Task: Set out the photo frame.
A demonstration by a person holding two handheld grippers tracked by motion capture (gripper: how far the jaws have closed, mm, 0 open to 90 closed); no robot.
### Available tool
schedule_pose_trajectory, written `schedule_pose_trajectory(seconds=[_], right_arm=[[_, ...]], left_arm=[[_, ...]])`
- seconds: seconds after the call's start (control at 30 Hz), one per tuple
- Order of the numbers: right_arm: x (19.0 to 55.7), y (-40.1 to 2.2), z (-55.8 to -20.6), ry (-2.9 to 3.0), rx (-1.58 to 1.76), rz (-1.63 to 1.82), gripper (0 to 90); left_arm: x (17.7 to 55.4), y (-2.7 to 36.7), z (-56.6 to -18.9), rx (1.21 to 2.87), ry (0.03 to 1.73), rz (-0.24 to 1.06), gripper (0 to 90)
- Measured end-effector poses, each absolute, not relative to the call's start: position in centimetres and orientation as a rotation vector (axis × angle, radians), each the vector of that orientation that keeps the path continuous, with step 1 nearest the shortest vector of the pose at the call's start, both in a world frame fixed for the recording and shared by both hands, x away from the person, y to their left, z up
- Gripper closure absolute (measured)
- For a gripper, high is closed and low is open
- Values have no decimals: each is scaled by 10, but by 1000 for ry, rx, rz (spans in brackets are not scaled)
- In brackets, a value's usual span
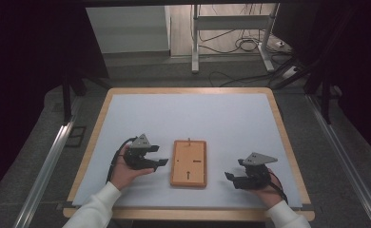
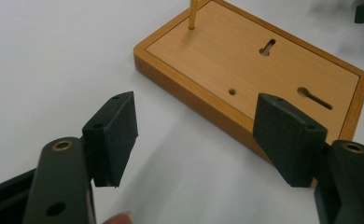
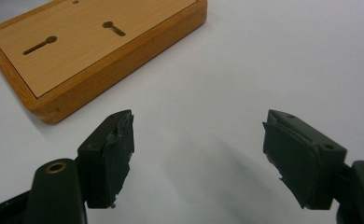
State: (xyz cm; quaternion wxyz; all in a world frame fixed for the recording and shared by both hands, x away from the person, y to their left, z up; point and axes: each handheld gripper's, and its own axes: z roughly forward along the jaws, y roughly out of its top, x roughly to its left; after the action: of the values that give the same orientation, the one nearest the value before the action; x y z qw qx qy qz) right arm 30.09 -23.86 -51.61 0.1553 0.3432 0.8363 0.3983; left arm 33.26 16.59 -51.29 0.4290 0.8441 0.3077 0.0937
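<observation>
Two hand-held grippers sit low on the white table mat (image 1: 183,114), left gripper (image 1: 161,162) and right gripper (image 1: 229,176), both spread wide and empty. Between them lies a slotted wooden board (image 1: 189,163) with a thin upright peg (image 2: 192,14). Approach seems underway; next, close in on the board's edges.

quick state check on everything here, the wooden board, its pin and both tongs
wooden board: lying flat on the white mat, untouched
thin pin: standing upright in the board
left tongs: open, nothing between them
right tongs: open, nothing between them
</observation>
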Motion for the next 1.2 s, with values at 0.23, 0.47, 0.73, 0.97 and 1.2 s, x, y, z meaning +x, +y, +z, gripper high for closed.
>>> schedule_pose_trajectory(seconds=[0.23, 0.47, 0.73, 0.97, 1.2], right_arm=[[299, -238, -514, 2394, 980, 1147, 250], [300, -240, -513, 2387, 983, 1147, 250], [299, -244, -509, 2367, 992, 1158, 249], [299, -244, -510, 2372, 989, 1151, 249], [300, -241, -509, 2380, 996, 1176, 250]], left_arm=[[344, 155, -506, 2082, 760, 203, 274], [355, 136, -501, 2074, 696, 166, 248], [365, 115, -504, 2107, 690, 166, 258], [376, 105, -506, 2109, 686, 205, 291], [394, 99, -514, 2093, 690, 177, 344]])
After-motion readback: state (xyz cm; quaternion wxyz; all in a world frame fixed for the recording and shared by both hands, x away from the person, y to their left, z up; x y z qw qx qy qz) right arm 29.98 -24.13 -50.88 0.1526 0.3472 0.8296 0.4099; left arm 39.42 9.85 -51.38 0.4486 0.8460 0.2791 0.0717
